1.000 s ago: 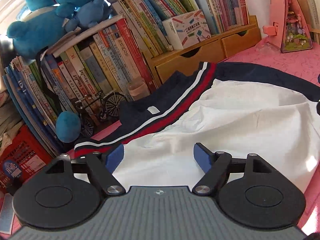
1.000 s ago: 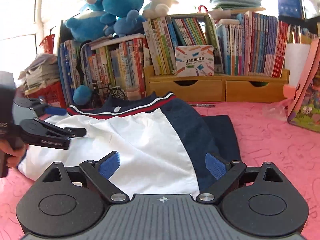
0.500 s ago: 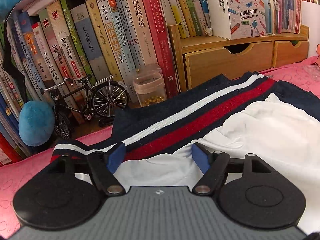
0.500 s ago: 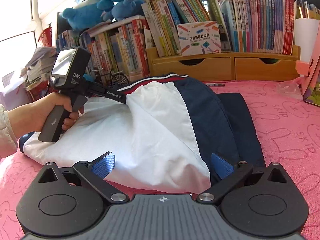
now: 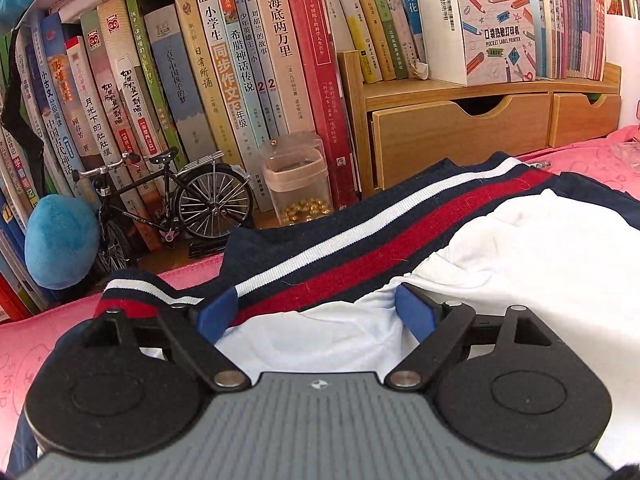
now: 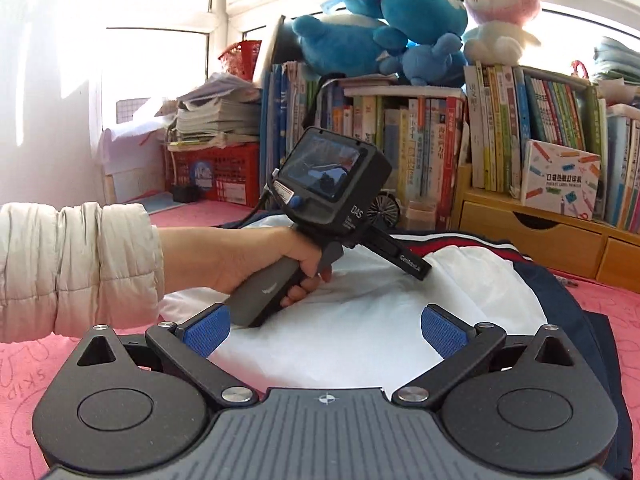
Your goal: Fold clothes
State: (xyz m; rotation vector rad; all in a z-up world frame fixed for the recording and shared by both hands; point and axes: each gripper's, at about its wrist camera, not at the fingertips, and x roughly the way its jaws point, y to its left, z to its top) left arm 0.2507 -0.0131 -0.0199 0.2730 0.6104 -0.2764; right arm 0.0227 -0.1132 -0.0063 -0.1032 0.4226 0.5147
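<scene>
Two grippers over one jacket (image 5: 500,264) on the pink worktop (image 6: 624,320) | left gripper (image 5: 316,312): fingers opening, collar cloth between, not pinched | right gripper (image 6: 324,330): fingers wide, holding nothing

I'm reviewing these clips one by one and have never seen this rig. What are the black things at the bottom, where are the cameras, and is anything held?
Each picture comes from a camera on a handheld gripper, looking along its two blue-padded fingers. The left gripper has its jaws opening over the striped hem of a jacket, pads not pressing it. The right gripper is open above the jacket's white panel, holding nothing. Its view also shows the person's hand gripping the left tool's handle. The jacket lies on a pink cloth before a row of books.
</scene>
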